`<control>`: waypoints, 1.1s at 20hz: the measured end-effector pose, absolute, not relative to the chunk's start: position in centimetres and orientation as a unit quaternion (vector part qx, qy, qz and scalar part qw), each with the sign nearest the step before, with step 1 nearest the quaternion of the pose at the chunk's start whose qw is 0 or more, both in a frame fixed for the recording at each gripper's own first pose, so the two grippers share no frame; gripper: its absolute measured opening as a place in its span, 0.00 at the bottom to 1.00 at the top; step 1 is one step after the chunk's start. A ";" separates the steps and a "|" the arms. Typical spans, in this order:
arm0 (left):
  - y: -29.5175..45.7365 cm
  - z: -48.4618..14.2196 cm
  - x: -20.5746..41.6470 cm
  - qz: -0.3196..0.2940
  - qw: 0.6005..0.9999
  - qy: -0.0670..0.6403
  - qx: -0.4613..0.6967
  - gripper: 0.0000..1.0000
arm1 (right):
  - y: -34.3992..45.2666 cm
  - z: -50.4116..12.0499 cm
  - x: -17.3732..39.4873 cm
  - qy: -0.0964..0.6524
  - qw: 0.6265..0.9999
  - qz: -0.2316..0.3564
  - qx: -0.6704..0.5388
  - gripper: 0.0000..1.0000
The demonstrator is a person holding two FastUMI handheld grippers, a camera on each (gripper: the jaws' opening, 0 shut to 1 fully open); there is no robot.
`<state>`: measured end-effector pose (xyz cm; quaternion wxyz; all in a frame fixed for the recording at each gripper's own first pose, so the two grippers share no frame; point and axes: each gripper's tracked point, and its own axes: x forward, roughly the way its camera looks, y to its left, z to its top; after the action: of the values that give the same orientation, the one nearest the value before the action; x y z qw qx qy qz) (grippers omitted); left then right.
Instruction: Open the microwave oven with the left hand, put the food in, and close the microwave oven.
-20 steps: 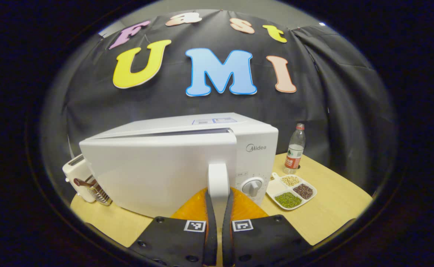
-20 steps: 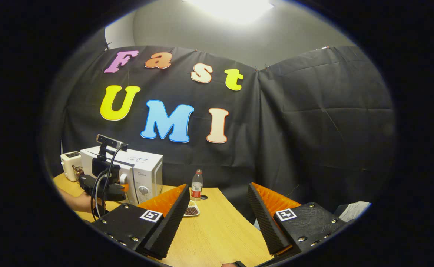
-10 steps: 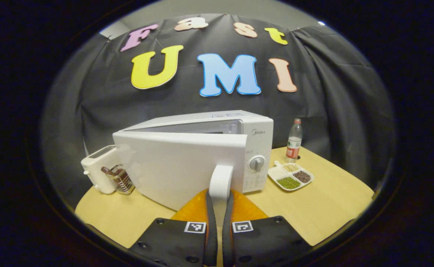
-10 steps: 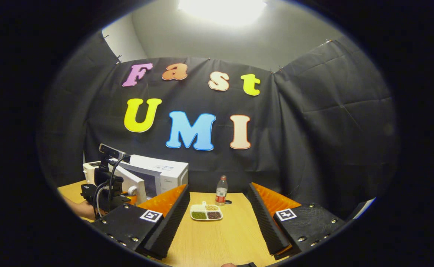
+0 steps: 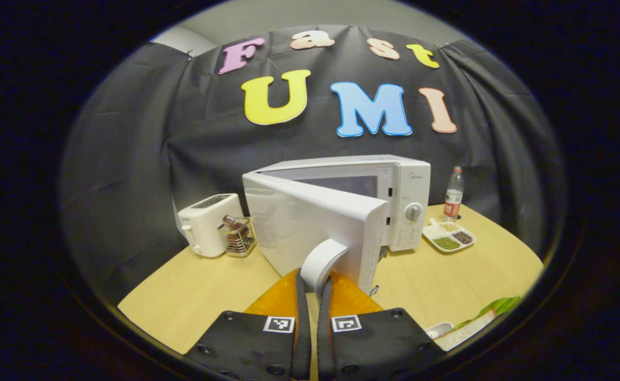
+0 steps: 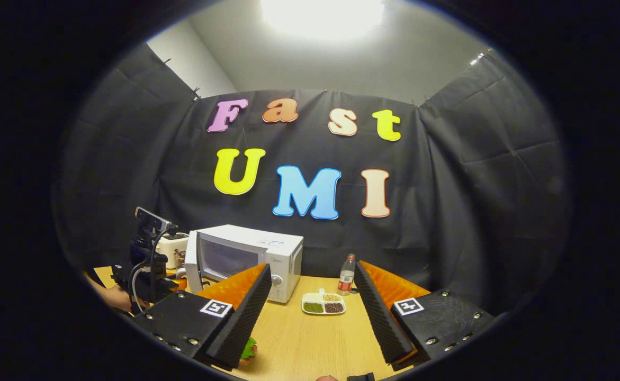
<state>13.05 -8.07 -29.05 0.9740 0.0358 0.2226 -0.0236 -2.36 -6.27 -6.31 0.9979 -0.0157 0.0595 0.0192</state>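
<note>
Toaster (image 5: 206,225): small cream plastic box at far left of the pale wooden table (image 5: 193,296), a little wire basket (image 5: 237,239) just beside it.
Microwave (image 5: 394,196): white boxy oven, centre of the table; white door (image 5: 315,227) swung partly out on its left hinge, cavity exposed, seen too in the right gripper view (image 6: 246,259).
Door handle (image 5: 321,263): white curved bar, upright long axis, at the door's free edge.
Left gripper (image 5: 310,286): clenched on the door handle, both fingers pressing its sides.
Divided dish (image 5: 447,237): white tray of beans and seeds, right of the oven; clear plastic bottle (image 5: 452,194) behind it.
Food (image 5: 492,309): green-leaved sandwich-like item at the near right table edge, apart from the oven.
Right gripper (image 6: 312,312): fingers spread wide, holding nothing; food (image 6: 247,349) low and just left of it, by the left finger.
Key relation: food nearer the right gripper; cavity ahead and to the left of that gripper.
Judgement: opening nearly complete, loading next.
</note>
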 end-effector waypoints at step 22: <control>7.6 -29.4 10.6 -0.096 0.971 0.213 0.041 0.11 | 11.9 -7.3 -1.8 0.091 0.996 0.011 0.014 0.95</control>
<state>10.60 7.65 -29.44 0.9714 0.0412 0.2129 -0.0963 -1.80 11.86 -7.32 0.9957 0.0144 0.0910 0.0106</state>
